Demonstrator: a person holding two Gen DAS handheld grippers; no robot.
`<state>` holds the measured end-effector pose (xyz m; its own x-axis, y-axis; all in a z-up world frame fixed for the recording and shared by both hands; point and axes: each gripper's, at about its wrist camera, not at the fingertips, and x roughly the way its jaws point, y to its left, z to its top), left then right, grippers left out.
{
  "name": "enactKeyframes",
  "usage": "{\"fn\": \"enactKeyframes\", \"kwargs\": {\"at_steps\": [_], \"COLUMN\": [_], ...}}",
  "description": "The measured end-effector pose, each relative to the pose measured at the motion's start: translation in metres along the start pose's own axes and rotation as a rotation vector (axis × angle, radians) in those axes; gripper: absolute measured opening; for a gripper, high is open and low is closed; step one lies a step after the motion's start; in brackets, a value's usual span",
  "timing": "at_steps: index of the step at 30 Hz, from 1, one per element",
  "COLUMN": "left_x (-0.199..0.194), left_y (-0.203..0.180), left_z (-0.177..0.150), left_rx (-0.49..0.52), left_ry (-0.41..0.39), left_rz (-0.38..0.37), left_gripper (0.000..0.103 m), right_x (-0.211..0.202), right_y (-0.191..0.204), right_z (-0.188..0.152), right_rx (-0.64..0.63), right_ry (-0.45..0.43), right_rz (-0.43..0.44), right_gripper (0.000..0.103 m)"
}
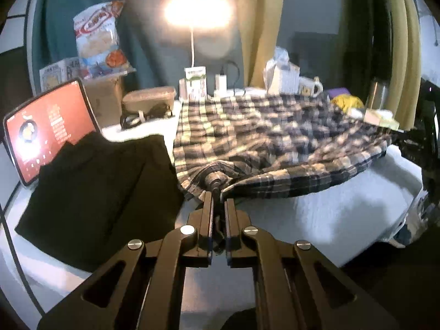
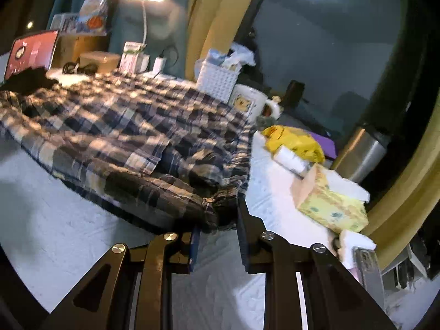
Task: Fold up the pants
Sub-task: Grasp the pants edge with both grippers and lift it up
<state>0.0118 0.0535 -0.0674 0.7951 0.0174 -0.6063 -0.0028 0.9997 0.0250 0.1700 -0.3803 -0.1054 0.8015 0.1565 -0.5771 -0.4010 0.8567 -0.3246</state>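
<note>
Plaid pants (image 1: pixel 275 140) in navy, white and tan lie spread across the white table (image 1: pixel 330 214). My left gripper (image 1: pixel 218 196) is shut on a bunched edge of the pants at their near left side and lifts it slightly. In the right wrist view the pants (image 2: pixel 123 126) stretch to the left. My right gripper (image 2: pixel 220 214) has its jaws around the gathered waistband end (image 2: pixel 217 206); there is a gap between the fingers and the cloth sits between them, lifted off the table.
A folded black garment (image 1: pixel 93 192) lies at the left with a red-screened tablet (image 1: pixel 46 129) behind it. A lamp, boxes, a white basket (image 2: pixel 217 79), a mug (image 2: pixel 250 101), a yellow bag (image 2: pixel 294 140) and a tissue box (image 2: pixel 330 206) line the far and right edges.
</note>
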Motion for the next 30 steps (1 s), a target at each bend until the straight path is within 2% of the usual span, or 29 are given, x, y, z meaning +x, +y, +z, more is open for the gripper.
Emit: {"fn": "enactKeyframes", "kwargs": {"at_steps": [7, 13, 22, 30], "left_x": [-0.014, -0.006, 0.017, 0.058], "left_y": [0.006, 0.015, 0.017, 0.026], "left_z": [0.033, 0.064, 0.113, 0.156], "left_rx": [0.004, -0.002, 0.039, 0.052], "left_ry": [-0.089, -0.137, -0.199, -0.213], "left_rz": [0.007, -0.007, -0.007, -0.024], "left_gripper": [0.005, 0.005, 0.005, 0.005], "right_x": [-0.025, -0.028, -0.011, 0.027], "right_y": [-0.015, -0.03, -0.053, -0.07], "right_z": [0.021, 0.041, 0.079, 0.117], "right_rx": [0.064, 0.129, 0.192, 0.22], "right_ry": [-0.079, -0.121, -0.162, -0.167], "right_rz": [0.001, 0.009, -0.008, -0.012], "right_gripper": [0.025, 0.025, 0.025, 0.025]}}
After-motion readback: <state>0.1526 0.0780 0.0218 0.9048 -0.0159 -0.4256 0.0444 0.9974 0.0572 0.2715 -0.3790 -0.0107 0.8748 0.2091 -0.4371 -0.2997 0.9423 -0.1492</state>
